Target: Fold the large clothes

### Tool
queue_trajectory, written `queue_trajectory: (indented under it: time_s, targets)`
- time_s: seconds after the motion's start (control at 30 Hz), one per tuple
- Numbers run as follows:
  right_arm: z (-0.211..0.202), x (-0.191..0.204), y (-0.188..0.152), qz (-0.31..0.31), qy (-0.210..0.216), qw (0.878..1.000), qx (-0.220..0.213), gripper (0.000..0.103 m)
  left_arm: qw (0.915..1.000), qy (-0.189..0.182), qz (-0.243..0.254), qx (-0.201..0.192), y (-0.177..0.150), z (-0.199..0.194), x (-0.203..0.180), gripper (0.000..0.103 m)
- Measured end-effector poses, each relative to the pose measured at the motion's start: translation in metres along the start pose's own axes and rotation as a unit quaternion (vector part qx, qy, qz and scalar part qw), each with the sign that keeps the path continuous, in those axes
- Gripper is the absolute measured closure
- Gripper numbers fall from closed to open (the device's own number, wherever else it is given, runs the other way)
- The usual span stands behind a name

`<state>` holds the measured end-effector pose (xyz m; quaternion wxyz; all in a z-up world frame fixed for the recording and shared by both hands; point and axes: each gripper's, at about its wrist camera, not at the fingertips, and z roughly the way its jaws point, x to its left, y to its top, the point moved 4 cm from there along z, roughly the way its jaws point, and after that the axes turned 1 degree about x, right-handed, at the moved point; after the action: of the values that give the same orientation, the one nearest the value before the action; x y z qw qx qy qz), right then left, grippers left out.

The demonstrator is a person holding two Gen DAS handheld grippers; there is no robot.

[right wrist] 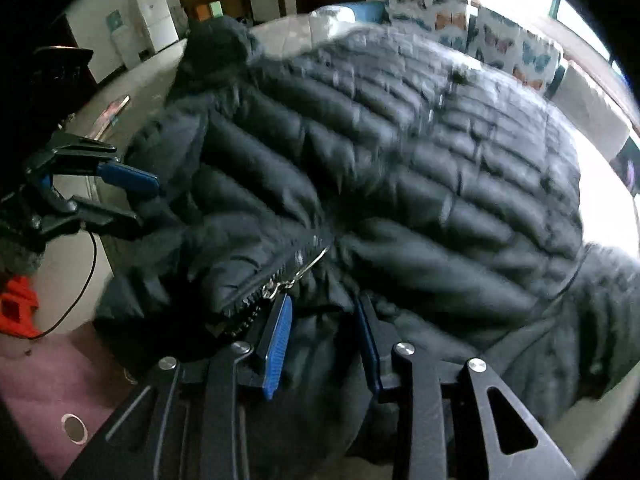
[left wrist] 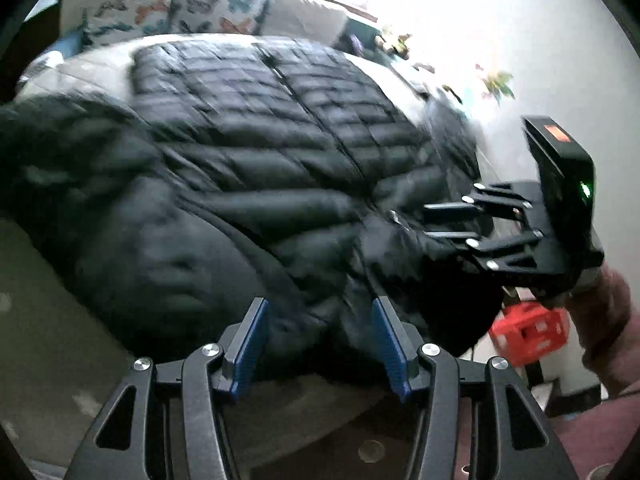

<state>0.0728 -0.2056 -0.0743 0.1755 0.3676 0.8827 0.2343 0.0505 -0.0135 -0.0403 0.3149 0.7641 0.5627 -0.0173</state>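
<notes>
Both tongs tilt steeply down over the near edge of a black puffer jacket (left wrist: 256,168) spread across a pale bed (left wrist: 100,68). The left gripper (left wrist: 318,344) stands apart, its blue pads (left wrist: 250,344) just above the jacket's edge, pressing on nothing. The right gripper (right wrist: 324,344) has jacket fabric between its pads beside the zipper (right wrist: 292,276); whether they press it, I cannot tell. A sleeve (left wrist: 608,320) shows behind it. Butterfly pillows (left wrist: 216,8) lie beyond.
</notes>
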Motion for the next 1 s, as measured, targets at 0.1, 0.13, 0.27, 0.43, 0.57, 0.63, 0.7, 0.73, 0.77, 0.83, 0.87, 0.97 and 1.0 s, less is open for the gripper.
queue_trajectory:
  time_s: [0.1, 0.13, 0.27, 0.43, 0.57, 0.63, 0.7, 0.73, 0.77, 0.83, 0.87, 0.97, 1.0]
  targets:
    - [-0.007, 0.001, 0.027, -0.006, 0.016, 1.0, -0.023, 0.067, 0.9982, 0.02, -0.036, -0.044, 0.03, -0.033, 0.034, 0.046]
    - [-0.006, 0.001, 0.033, -0.003, 0.028, 0.999, -0.028, 0.067, 0.9962, 0.032, -0.055, -0.059, 0.042, -0.042, 0.051, 0.046]
    - [0.021, 0.01, 0.049, 0.0, 0.063, 0.998, -0.019, 0.067, 0.986, 0.077, -0.118, -0.089, 0.081, -0.055, 0.121, 0.046]
    - [0.056, 0.024, 0.037, -0.005, 0.075, 0.997, 0.033, 0.067, 0.9748, 0.114, -0.177, -0.075, 0.109, -0.033, 0.198, 0.046]
    - [0.056, 0.02, 0.037, 0.006, 0.093, 0.995, 0.038, 0.065, 0.9727, 0.122, -0.19, -0.053, 0.122, -0.013, 0.239, 0.046]
    - [0.059, 0.019, 0.038, 0.01, 0.098, 0.994, 0.042, 0.063, 0.9717, 0.146, -0.174, -0.063, 0.135, -0.014, 0.248, 0.046]
    - [0.06, 0.021, 0.04, 0.006, 0.097, 0.994, 0.045, 0.062, 0.9673, 0.179, -0.166, -0.067, 0.149, -0.012, 0.262, 0.046]
    - [0.06, 0.021, 0.04, 0.005, 0.096, 0.994, 0.046, 0.061, 0.967, 0.173, -0.176, -0.061, 0.155, -0.01, 0.271, 0.046]
    - [0.061, 0.02, 0.04, 0.005, 0.095, 0.994, 0.048, 0.06, 0.9662, 0.169, -0.185, -0.061, 0.158, -0.012, 0.28, 0.046]
    - [0.061, 0.021, 0.04, 0.003, 0.096, 0.994, 0.05, 0.059, 0.9595, 0.186, -0.196, -0.079, 0.167, -0.028, 0.3, 0.046]
    - [0.061, 0.021, 0.039, 0.003, 0.097, 0.994, 0.051, 0.059, 0.9528, 0.208, -0.202, -0.09, 0.171, -0.038, 0.315, 0.046]
    - [0.064, 0.022, 0.042, 0.008, 0.104, 0.993, 0.052, 0.054, 0.9352, 0.246, -0.231, -0.108, 0.177, -0.071, 0.363, 0.046]
    - [0.065, 0.023, 0.043, 0.01, 0.106, 0.993, 0.051, 0.054, 0.9294, 0.249, -0.251, -0.106, 0.177, -0.077, 0.383, 0.046]
